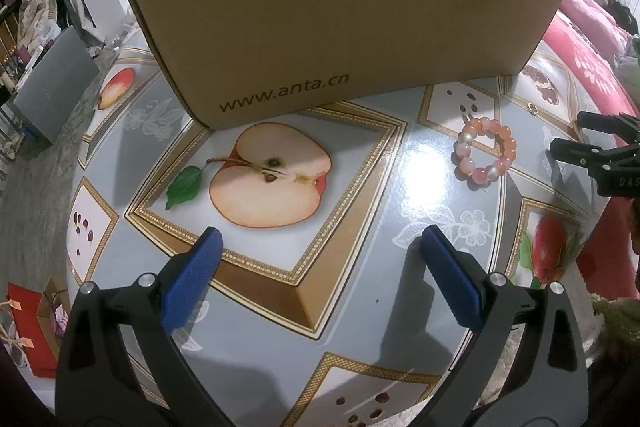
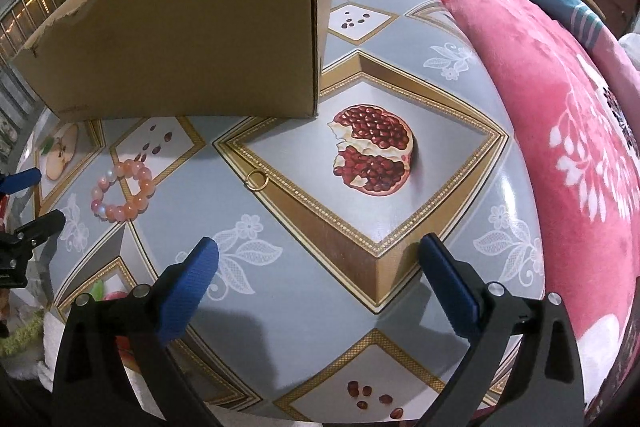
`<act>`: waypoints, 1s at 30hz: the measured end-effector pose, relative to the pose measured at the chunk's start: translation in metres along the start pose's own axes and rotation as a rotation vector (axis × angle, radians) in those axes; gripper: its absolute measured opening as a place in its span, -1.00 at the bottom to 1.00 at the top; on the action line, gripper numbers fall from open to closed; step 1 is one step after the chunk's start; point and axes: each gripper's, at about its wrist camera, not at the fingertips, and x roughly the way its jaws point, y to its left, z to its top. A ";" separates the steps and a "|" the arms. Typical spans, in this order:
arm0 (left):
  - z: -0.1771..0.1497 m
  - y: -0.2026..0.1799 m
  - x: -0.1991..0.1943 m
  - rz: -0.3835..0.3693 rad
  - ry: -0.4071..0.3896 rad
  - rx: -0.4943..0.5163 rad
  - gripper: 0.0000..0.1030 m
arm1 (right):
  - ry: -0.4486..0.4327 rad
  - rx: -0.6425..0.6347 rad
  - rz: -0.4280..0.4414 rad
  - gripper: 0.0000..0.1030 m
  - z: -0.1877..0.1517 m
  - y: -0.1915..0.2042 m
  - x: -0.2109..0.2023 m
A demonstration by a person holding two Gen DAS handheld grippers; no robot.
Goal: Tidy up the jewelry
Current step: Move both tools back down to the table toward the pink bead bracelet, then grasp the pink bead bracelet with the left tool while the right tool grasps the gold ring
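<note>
A pink bead bracelet (image 1: 485,151) lies flat on the fruit-print tablecloth (image 1: 360,267), right of the printed apple half; the same bracelet (image 2: 123,189) shows at the left of the right wrist view. A small gold ring (image 2: 256,180) lies beside the printed pomegranate and appears tiny near the box corner (image 1: 532,108). A tall cardboard box (image 1: 340,23) stands at the back of the table, its box wall (image 2: 184,43) hiding the inside. My left gripper (image 1: 320,247) hovers open over the apple print, holding nothing. My right gripper (image 2: 320,259) is open too, short of the ring.
A pink flowered blanket (image 2: 580,131) runs along the table's right edge. A red gift bag (image 1: 28,327) and a grey box (image 1: 56,83) sit on the floor to the left. The other gripper's black tips (image 1: 600,155) reach in from the right.
</note>
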 end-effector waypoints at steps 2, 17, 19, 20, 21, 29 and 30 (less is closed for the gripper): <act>-0.002 -0.001 -0.001 0.001 -0.008 0.003 0.87 | -0.003 0.003 0.001 0.88 0.000 0.000 0.000; 0.007 -0.046 -0.044 -0.130 -0.205 0.169 0.81 | -0.009 0.003 0.004 0.88 -0.002 0.000 -0.001; 0.009 -0.062 -0.047 -0.166 -0.221 0.223 0.48 | -0.019 -0.002 0.018 0.88 -0.002 0.000 -0.003; 0.011 -0.070 -0.045 -0.180 -0.215 0.249 0.41 | -0.030 0.001 0.031 0.88 -0.003 -0.001 -0.004; 0.012 -0.076 -0.043 -0.193 -0.208 0.266 0.28 | -0.042 0.006 0.051 0.88 -0.003 -0.002 -0.007; 0.013 -0.109 -0.019 -0.228 -0.145 0.360 -0.20 | -0.106 0.021 0.152 0.50 0.000 -0.008 -0.018; 0.014 -0.111 -0.015 -0.222 -0.136 0.360 -0.24 | -0.113 0.025 0.165 0.44 0.001 -0.009 -0.019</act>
